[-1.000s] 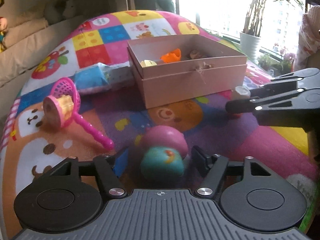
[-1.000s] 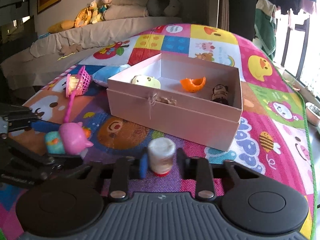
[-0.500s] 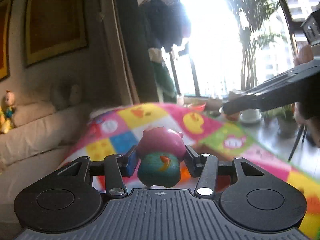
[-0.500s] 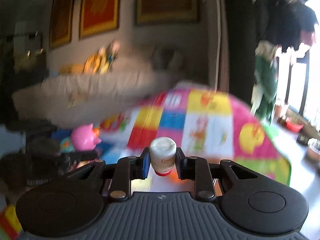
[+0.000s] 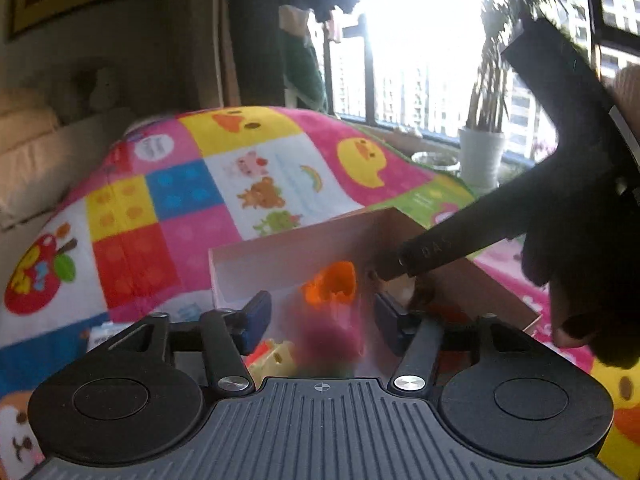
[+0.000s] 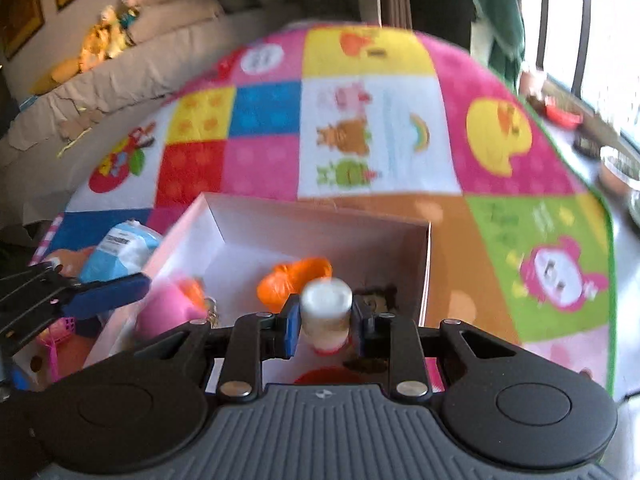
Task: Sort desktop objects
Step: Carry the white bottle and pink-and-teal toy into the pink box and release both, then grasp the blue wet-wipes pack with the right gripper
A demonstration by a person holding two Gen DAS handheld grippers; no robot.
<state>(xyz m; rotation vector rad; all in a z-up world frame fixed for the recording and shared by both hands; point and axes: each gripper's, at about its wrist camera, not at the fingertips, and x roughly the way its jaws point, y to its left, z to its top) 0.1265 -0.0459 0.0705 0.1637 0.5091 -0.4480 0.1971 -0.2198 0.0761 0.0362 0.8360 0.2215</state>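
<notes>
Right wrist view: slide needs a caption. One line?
Right gripper holds a small white bottle above the open pink box.

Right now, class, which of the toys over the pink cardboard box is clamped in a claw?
The small white bottle with a red base, clamped by the right claw.

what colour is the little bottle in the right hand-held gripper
White, with a red base; the little bottle shows best in the right wrist view, clamped in the right hand-held gripper.

a: both grippers now over the pink box [image 6: 320,220], off the mat a second ago
b: left gripper [image 5: 320,316] jaws just opened, pink toy [image 6: 168,312] blurred beneath them, free of the pads, over the box floor by the orange piece [image 6: 296,280]
</notes>
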